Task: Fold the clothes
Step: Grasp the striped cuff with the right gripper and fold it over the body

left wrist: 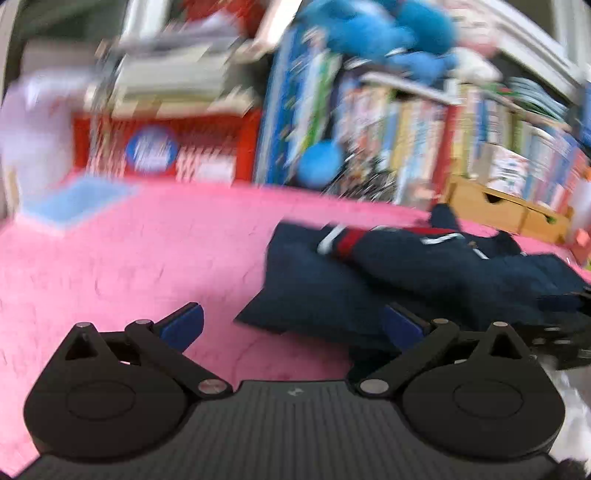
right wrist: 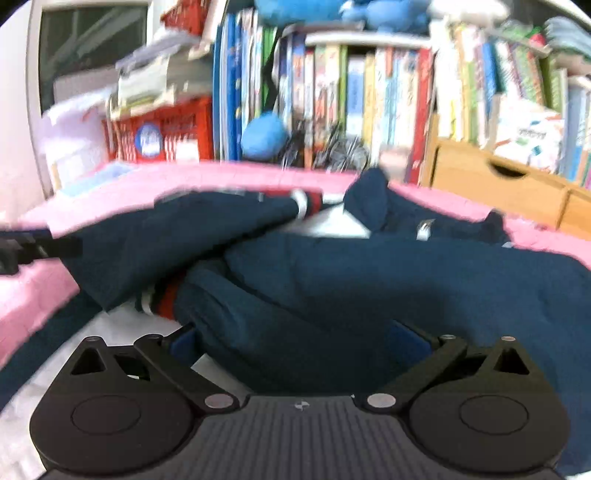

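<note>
A navy garment (left wrist: 424, 280) with red and white stripes lies bunched on a pink blanket (left wrist: 129, 266). My left gripper (left wrist: 291, 326) is open, and the garment's near left corner lies between and beyond its blue pads, not gripped. In the right wrist view the navy garment (right wrist: 369, 280) fills the middle. My right gripper (right wrist: 299, 343) is open and wide, with a thick fold of the cloth lying between its fingers. The left gripper's black body (right wrist: 33, 243) shows at the far left edge. Both views are blurred.
A bookshelf (right wrist: 369, 92) full of books stands behind the blanket. A red crate (right wrist: 162, 133), blue plush toys (left wrist: 380, 33) and a wooden drawer box (right wrist: 491, 184) line the back. White fabric (right wrist: 92, 350) lies near the right gripper.
</note>
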`<action>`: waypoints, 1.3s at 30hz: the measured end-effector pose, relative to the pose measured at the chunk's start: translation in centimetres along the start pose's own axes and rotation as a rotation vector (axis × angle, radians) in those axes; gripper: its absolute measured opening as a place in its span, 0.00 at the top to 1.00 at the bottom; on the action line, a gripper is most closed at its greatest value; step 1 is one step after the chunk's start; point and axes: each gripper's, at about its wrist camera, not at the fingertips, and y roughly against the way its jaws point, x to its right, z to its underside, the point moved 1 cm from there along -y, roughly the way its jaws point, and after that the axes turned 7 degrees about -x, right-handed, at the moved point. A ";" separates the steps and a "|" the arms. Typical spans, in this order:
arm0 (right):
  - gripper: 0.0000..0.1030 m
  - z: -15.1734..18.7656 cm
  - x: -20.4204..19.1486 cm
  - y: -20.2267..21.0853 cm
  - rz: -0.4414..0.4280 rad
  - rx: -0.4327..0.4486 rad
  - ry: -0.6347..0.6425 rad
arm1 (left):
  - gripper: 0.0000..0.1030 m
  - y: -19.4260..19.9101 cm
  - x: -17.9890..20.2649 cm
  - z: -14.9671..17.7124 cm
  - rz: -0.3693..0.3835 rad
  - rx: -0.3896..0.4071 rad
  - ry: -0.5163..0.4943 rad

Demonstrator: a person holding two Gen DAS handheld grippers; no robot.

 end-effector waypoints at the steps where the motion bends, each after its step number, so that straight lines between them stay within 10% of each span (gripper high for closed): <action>1: 0.01 -0.4 -0.3 0.6 -0.015 0.015 0.001 | 0.00 0.3 -0.8 -0.2 0.018 0.008 0.048; 9: 0.02 -6.9 -9.3 -2.3 -0.034 0.040 0.238 | 0.00 1.6 -3.4 -0.8 0.078 0.059 0.183; 11: 0.17 -7.2 -11.4 -5.7 -0.027 -0.083 0.287 | 0.00 1.9 -3.3 -0.7 0.095 0.072 0.176; 13: 0.59 -6.8 -12.0 -7.9 0.010 -0.130 0.272 | 0.00 1.8 -3.3 -0.8 0.092 0.072 0.178; 15: 0.78 -7.1 -11.0 -7.7 0.009 -0.113 0.183 | 0.00 1.5 -3.4 -0.9 0.101 0.065 0.186; 21: 0.91 -8.5 -4.0 -1.3 0.072 0.061 -0.016 | 0.00 1.6 -3.3 -0.8 0.126 0.066 0.179; 27: 0.91 -6.0 9.2 6.5 0.243 0.221 -0.252 | 0.00 2.9 -1.8 -0.3 0.302 0.119 0.120; 31: 0.86 0.6 17.4 6.8 0.342 0.110 -0.444 | 0.00 2.3 1.5 0.1 0.173 0.071 -0.026; 35: 0.60 5.2 20.5 5.1 0.140 0.019 -0.619 | 0.00 1.1 2.9 0.0 0.094 0.004 -0.081; 37: 0.20 5.0 19.1 4.0 0.026 0.031 -0.618 | 0.00 0.6 2.7 0.0 0.066 -0.028 -0.057; 39: 0.18 4.2 17.3 2.7 -0.058 0.043 -0.585 | 0.00 0.3 2.1 0.0 0.060 -0.041 -0.022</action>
